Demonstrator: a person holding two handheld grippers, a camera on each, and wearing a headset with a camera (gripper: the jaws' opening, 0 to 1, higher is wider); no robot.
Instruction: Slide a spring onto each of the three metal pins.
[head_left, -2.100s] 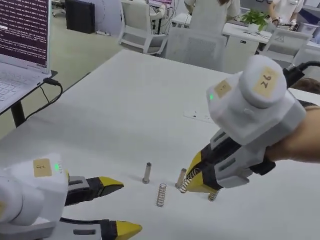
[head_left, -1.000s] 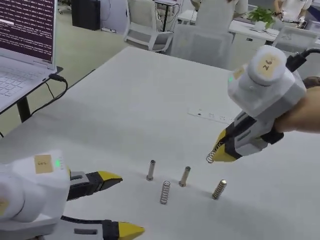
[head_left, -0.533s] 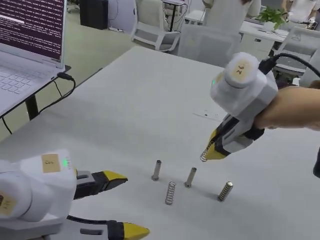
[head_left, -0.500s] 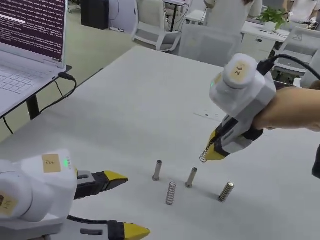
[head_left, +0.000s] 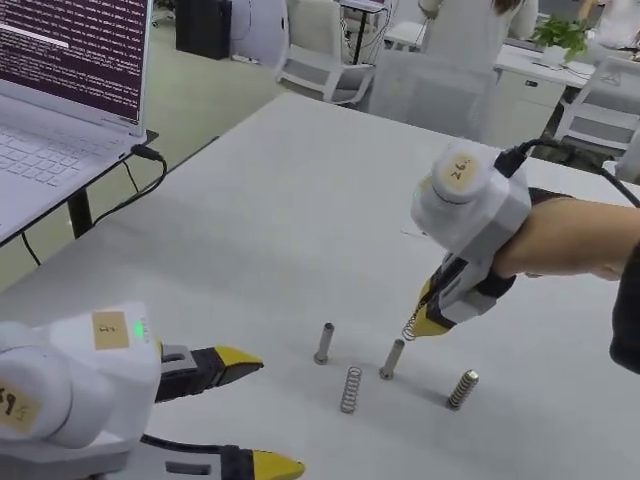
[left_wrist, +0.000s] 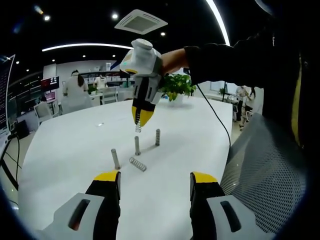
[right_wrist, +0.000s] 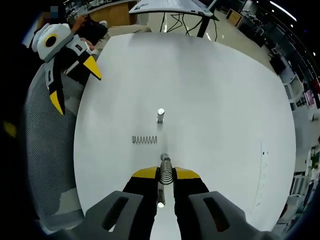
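From the head view: right claw (head_left: 428, 322) pointing down, pinched shut on a held spring (head_left: 411, 324) that dangles from the tips, close above the top of the middle pin (head_left: 391, 358). Toward the near edge of the white surface (head_left: 300, 200), in a row: bare pin (head_left: 324, 343), middle pin, then a third pin (head_left: 461, 389) already sleeved in a spring. Loose spring (head_left: 350, 389) lying flat just nearer than the first two. Left claw (head_left: 262, 412) spread wide, holding nothing, at the near edge. Laptop (head_left: 60, 90) beyond the left edge.

From the left gripper view: own tips wide apart, low over the surface; held spring hanging straight over the middle pin, a sliver of gap between them.

From the right gripper view: looking down along the coil gripped between the yellow tips, middle pin's top just ahead of them; loose spring and bare pin farther out.
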